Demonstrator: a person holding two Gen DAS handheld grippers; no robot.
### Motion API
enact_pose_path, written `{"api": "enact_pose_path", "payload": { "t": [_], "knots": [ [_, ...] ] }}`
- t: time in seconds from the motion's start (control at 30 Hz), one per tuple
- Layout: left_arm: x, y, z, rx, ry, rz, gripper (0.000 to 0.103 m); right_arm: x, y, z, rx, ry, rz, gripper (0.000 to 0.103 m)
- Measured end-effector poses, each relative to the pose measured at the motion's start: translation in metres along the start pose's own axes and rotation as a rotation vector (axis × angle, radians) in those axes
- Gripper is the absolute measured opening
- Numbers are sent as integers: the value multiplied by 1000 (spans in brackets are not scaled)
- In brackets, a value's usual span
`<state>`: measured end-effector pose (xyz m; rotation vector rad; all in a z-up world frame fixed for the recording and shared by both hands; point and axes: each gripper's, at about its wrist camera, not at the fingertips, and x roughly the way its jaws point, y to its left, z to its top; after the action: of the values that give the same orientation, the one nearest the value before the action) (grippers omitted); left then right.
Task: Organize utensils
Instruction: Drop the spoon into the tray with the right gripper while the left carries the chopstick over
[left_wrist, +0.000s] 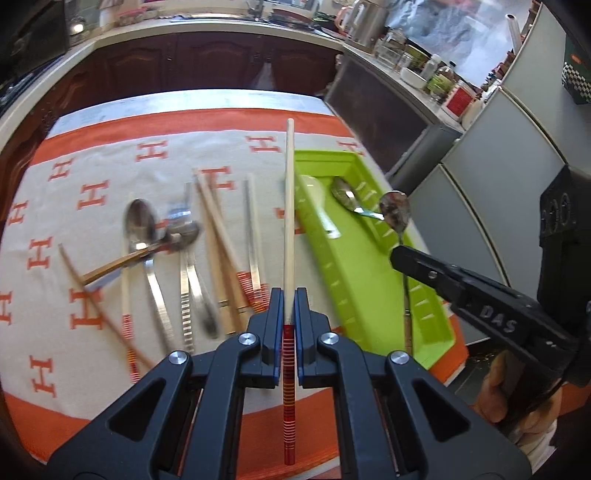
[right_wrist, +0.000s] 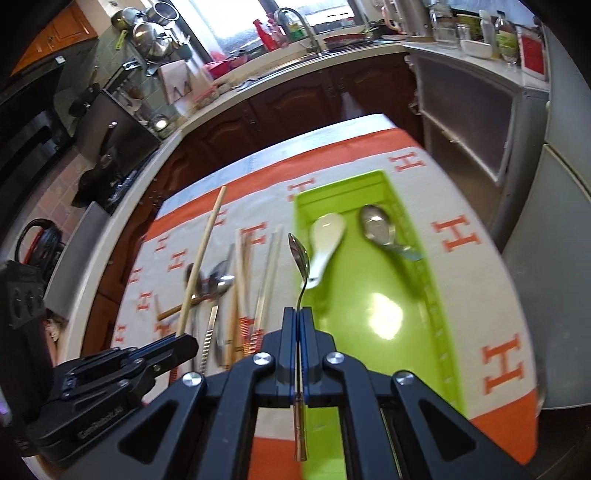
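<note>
The right hand-held gripper (right_wrist: 298, 310) is clamped on the handle of a metal spoon (right_wrist: 300, 258), whose long axis runs straight forward along the fingers, bowl ahead and raised off the cloth, handle end poking out behind the jaws. That bowl hangs just over the near-left wall of the green tray (right_wrist: 436, 295), and the tray's long axis lies almost parallel to the spoon's — so the open floor of the tray is ahead and slightly to the right of the spoon tip. Already in the tray are a white ceramic spoon (right_wrist: 327, 236) and a steel spoon (right_wrist: 376, 227), both toward the far end, leaving the near half bare. The left hand-held gripper (left_wrist: 289, 295) is shut on a wooden chopstick (left_wrist: 289, 206) with a red-striped end, also pointing straight forward, its tip reaching past the tray's far-left corner in the left wrist view; the tray lies to its right, with the right gripper between. The right hand is plainly the nearer one to the tray — my guess is its spoon goes in first, with a small shift right and a lowering. The remaining loose utensils (left_wrist: 177, 251), spoons and chopsticks in a crossed heap, lie on the tabletop cloth (left_wrist: 92, 177) left of the tray; motion blur makes their exact count hard to tell.
</note>
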<state>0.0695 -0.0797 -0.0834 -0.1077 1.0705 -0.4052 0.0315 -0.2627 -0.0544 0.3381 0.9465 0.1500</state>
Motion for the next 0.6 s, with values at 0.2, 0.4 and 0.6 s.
{"api": "enact_pose_path", "payload": {
  "t": [0.2, 0.4, 0.6],
  "knots": [
    [33, -49, 19, -11, 52, -54, 3, 17, -32, 11, -66, 56, -92, 2],
    [68, -71, 22, -67, 111, -96, 3, 39, -54, 3, -80, 132, -117, 2],
    [103, -66, 14, -111, 183, -98, 3, 33, -68, 4, -15, 116, -105, 3]
  ]
}}
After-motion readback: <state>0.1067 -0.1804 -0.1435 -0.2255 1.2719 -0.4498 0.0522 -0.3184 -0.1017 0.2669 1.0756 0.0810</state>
